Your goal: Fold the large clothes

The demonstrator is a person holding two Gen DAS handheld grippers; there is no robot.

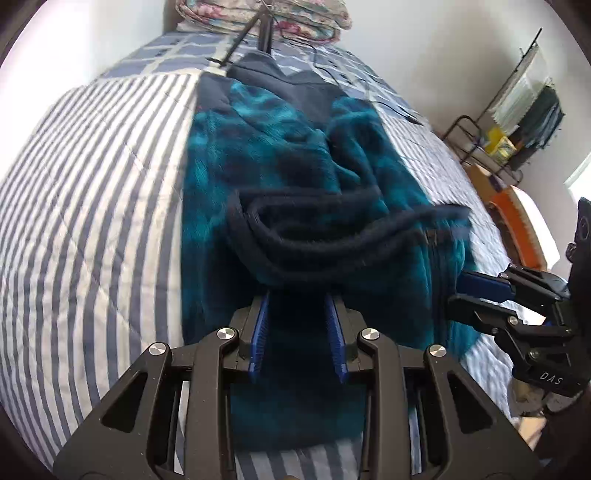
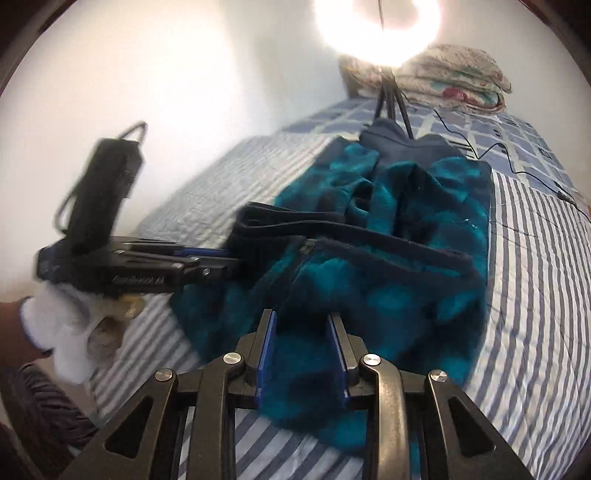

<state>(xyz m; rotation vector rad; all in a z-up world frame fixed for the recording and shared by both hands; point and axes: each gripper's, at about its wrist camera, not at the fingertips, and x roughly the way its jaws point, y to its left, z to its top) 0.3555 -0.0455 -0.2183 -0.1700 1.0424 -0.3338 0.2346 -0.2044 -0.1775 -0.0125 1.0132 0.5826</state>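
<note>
A teal and navy fleece jacket (image 1: 280,147) lies lengthwise on a blue-and-white striped bed (image 1: 92,192); it also shows in the right wrist view (image 2: 399,288). Its dark ribbed hem (image 1: 325,240) is raised and curled back over the body. My left gripper (image 1: 299,299) is open, with fleece between its blue pads right under the hem. In the right wrist view it (image 2: 232,264) reaches into the hem (image 2: 288,225) from the left. My right gripper (image 2: 301,317) is open, its fingers astride the near fleece edge. It enters the left wrist view (image 1: 452,291) at the jacket's right edge.
A tripod (image 1: 264,33) with a bright ring light (image 2: 376,26) stands at the far end of the bed, cables (image 2: 509,158) trailing over the checked cover. Folded floral quilts (image 2: 454,77) lie behind it. A metal rack (image 1: 517,122) and an orange box (image 1: 517,229) stand right of the bed.
</note>
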